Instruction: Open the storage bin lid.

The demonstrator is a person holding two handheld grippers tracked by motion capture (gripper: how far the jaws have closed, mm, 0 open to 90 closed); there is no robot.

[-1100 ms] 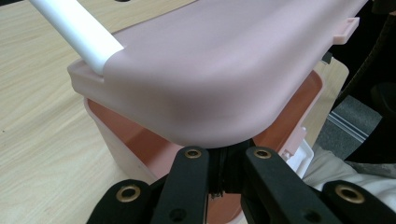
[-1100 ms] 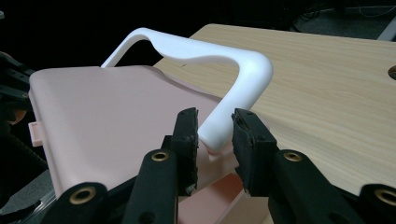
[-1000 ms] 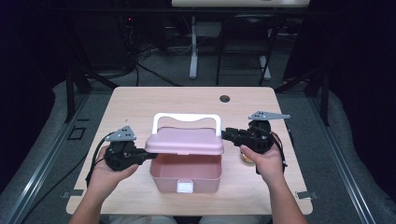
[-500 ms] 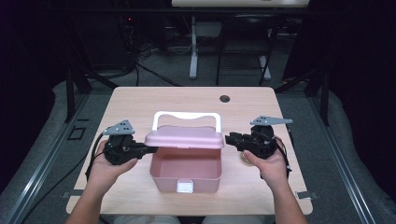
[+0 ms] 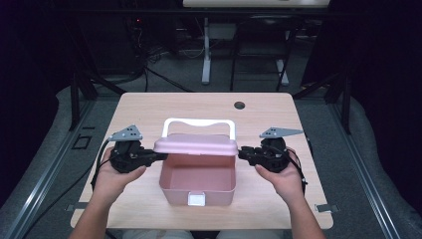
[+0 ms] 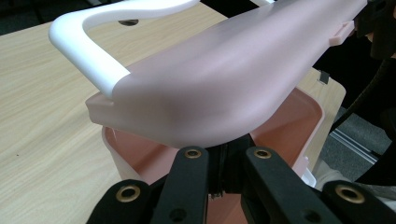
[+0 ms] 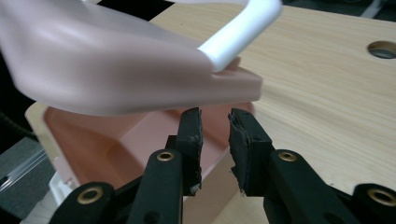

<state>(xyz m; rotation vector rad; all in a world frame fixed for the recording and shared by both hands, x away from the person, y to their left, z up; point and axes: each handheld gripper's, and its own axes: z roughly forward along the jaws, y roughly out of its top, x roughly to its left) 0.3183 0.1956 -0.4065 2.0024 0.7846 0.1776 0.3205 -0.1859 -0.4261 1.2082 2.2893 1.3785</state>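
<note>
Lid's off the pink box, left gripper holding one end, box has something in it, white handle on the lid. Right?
Not quite: the box is empty. The high view shows its bare pink bottom. The rest stands: the lid is lifted off, the left gripper is shut on one end of it, and the white handle is on the lid.

A light wooden table (image 5: 149, 114) with rounded corners stands in a dim room, a round cable hole (image 5: 239, 105) near its far edge. Grey floor (image 5: 383, 164) surrounds it, with metal rails (image 5: 37, 184) running along both sides. Beyond the far edge, dark stands, a white desk leg (image 5: 206, 55) and loose cables (image 5: 159, 55) sit in shadow.
</note>
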